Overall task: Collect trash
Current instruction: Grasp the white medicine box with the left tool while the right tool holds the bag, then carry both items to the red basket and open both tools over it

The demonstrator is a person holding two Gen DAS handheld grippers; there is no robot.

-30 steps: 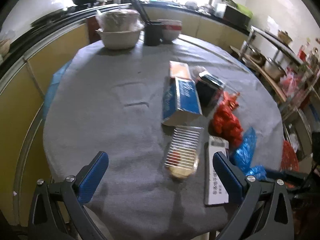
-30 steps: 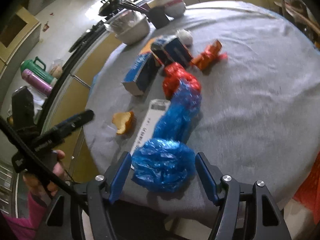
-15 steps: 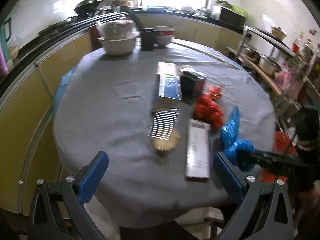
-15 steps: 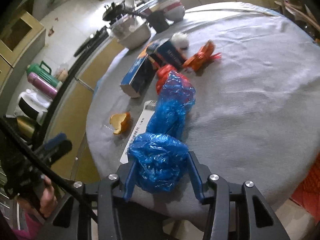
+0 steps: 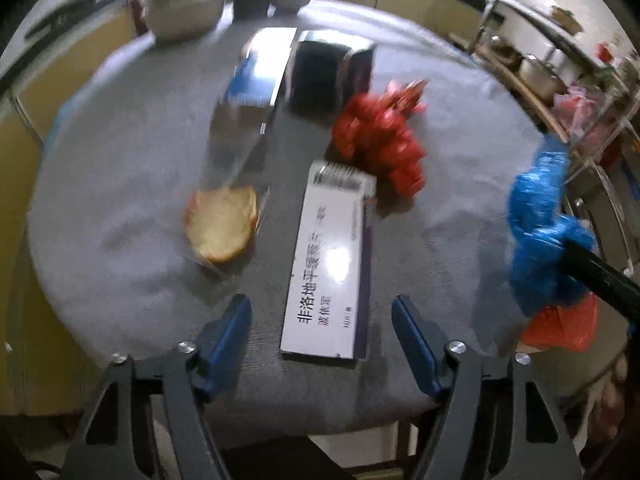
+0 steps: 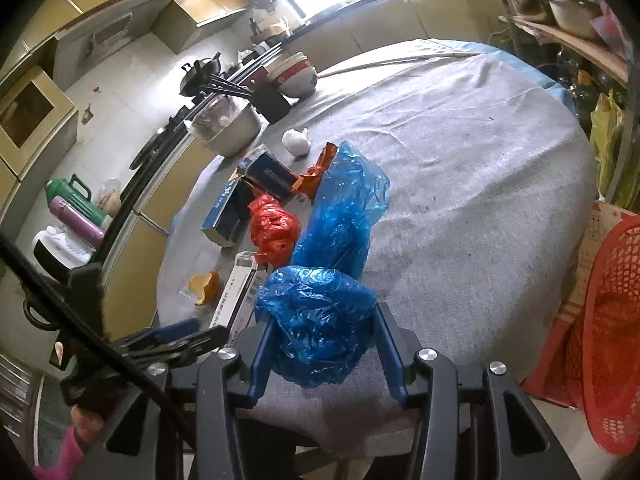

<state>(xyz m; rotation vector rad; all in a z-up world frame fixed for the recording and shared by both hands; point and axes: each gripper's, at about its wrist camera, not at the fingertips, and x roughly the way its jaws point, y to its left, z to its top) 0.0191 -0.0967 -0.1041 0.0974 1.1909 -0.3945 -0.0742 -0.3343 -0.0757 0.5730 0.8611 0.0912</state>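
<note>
On my left wrist camera, my left tool (image 5: 322, 330) hangs wide open over the near edge of the round grey tabletop (image 5: 120, 152), gripping nothing. The near end of a long white medicine box (image 5: 330, 264) lies flat between its two blue fingers (image 5: 230, 332), touching neither. Left of the box sits an orange peel (image 5: 222, 228), with a clear wrapper stretching away from it, too blurred to read. Beyond the box a crumpled red bag (image 5: 380, 140) rests on the cloth, and farther back stand a blue-and-white carton (image 5: 256, 76) and a dark box (image 5: 328, 72), side by side. At the right edge I see the blue plastic bag (image 5: 540, 232), with a dark bar of my other tool across its lower part.

On my right wrist camera, my right tool (image 6: 322, 354) has its fingers closed in against the bunched end of the blue plastic bag (image 6: 320, 320), gripping it at the near rim of the tabletop (image 6: 480, 200). The rest of the bag trails away across the cloth, just beside the red bag (image 6: 274, 232). The medicine box (image 6: 238, 292) and orange peel (image 6: 206, 286) lie to the left, the cartons behind them. A red mesh basket (image 6: 608, 320) stands off the tabletop on the right. My left tool (image 6: 176, 332) shows at lower left.
</note>
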